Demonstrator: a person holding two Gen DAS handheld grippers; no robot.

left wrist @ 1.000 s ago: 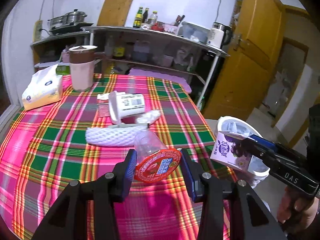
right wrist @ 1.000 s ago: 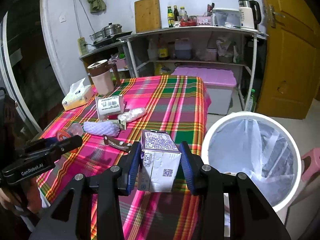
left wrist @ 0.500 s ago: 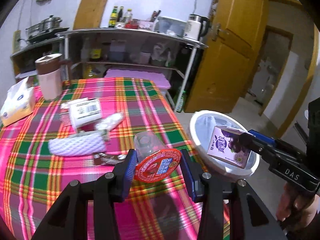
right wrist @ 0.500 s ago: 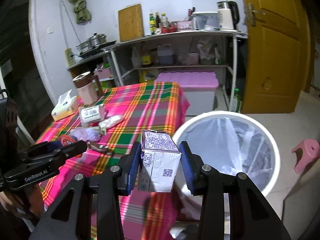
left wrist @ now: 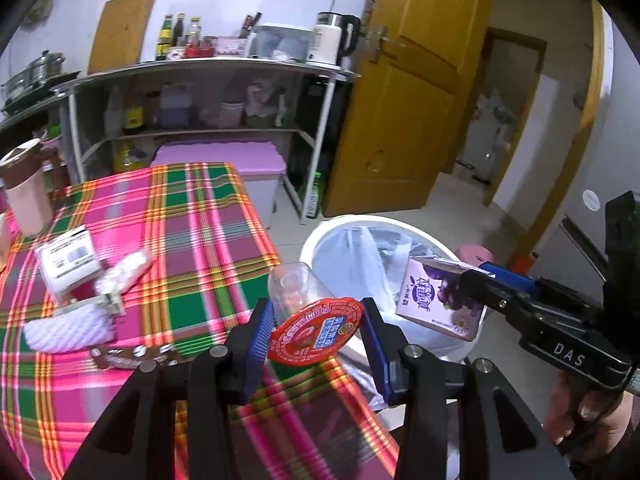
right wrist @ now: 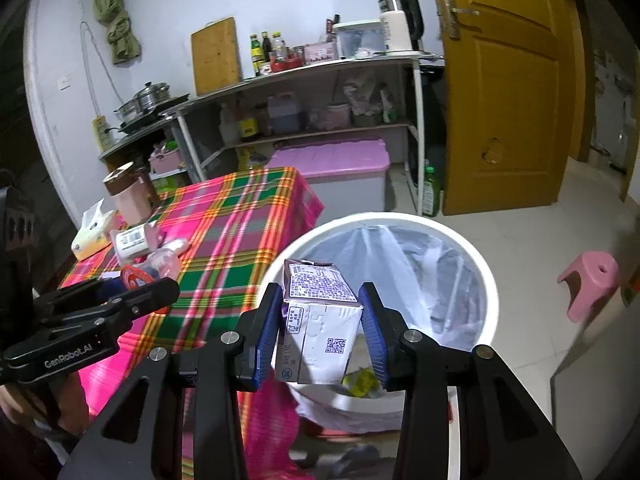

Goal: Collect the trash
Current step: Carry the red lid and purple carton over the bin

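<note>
My left gripper (left wrist: pixel 318 330) is shut on a clear plastic cup with a red foil lid (left wrist: pixel 316 330), held over the right edge of the plaid table (left wrist: pixel 192 240). My right gripper (right wrist: pixel 320 328) is shut on a purple and white milk carton (right wrist: pixel 320 320), held above the near rim of the white trash bin (right wrist: pixel 490 280) lined with a clear bag. In the left wrist view the carton (left wrist: pixel 434 300) hangs over the bin (left wrist: pixel 320 240). In the right wrist view the left gripper (right wrist: pixel 132 280) with its cup sits over the table's corner.
On the table lie a white labelled tub (left wrist: pixel 66 260), a white foam net (left wrist: pixel 68 328), a brown wrapper (left wrist: pixel 132 354), a pink mug (left wrist: pixel 24 196) and a tissue pack (right wrist: pixel 90 236). A pink stool (right wrist: pixel 592 284) stands right of the bin. Shelves and a yellow door stand behind.
Both grippers have swung right from over the table toward the bin, keeping their loads. The carton now hangs over the bin's opening and the cup has reached the table's right edge.
</note>
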